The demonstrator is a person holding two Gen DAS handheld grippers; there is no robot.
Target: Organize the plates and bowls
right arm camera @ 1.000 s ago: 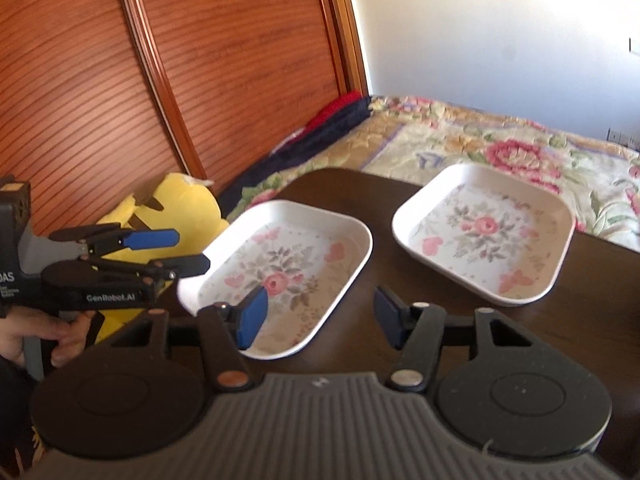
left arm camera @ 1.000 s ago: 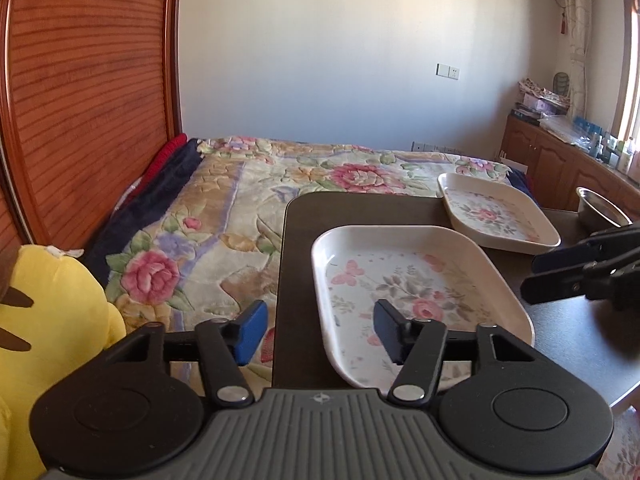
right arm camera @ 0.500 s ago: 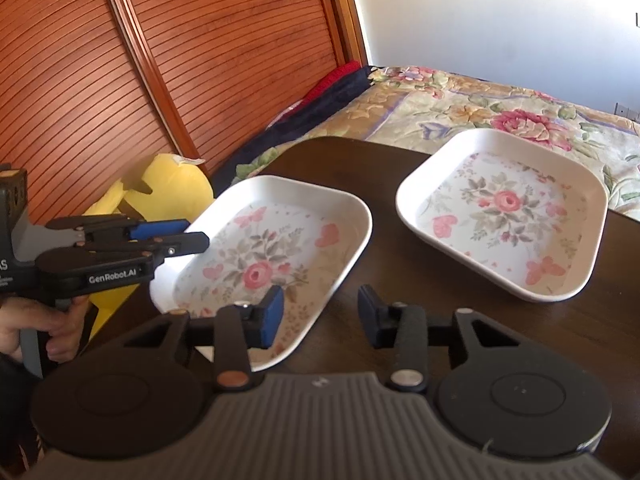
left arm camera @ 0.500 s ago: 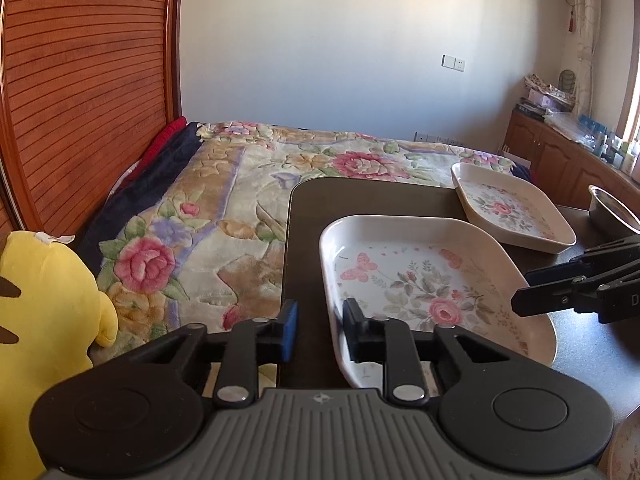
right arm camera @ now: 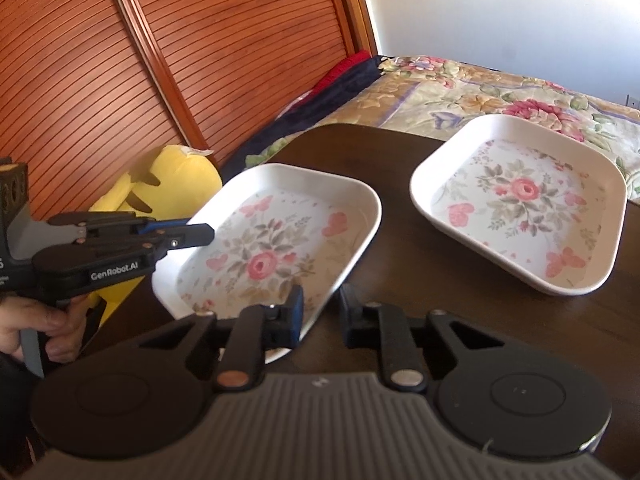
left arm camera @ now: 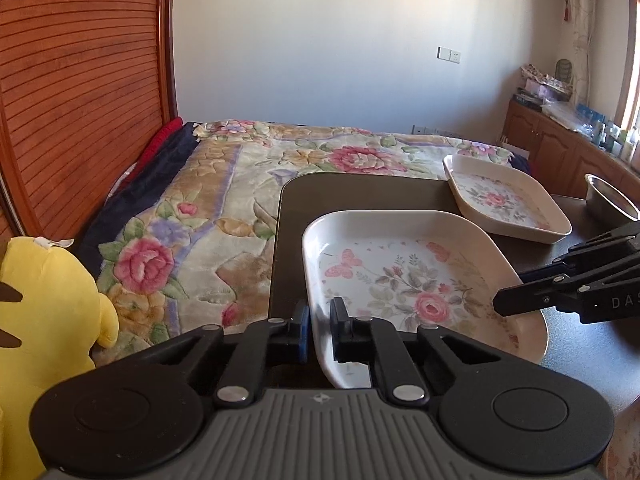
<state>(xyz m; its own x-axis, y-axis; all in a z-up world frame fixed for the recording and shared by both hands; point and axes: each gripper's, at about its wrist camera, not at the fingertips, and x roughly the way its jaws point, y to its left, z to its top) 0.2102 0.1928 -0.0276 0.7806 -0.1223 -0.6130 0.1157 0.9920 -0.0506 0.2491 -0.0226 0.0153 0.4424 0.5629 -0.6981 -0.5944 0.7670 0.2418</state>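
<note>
Two white square plates with a floral print lie on the dark table. My left gripper is shut on the left rim of the near plate, one finger on each side of the rim. The same near plate shows in the right wrist view, and my right gripper straddles its near-right rim with the jaws narrowed; whether they press the rim I cannot tell. The far plate sits apart at the back right. The left gripper also shows from the side in the right wrist view.
A steel bowl stands at the table's right edge. A bed with a floral blanket borders the table's left and far sides. A yellow plush toy sits at the near left. Wooden cabinets line the right wall.
Both grippers moved in on the near plate and narrowed from wide open. The left one closed onto the plate's left rim; the right one came around its near-right rim.
</note>
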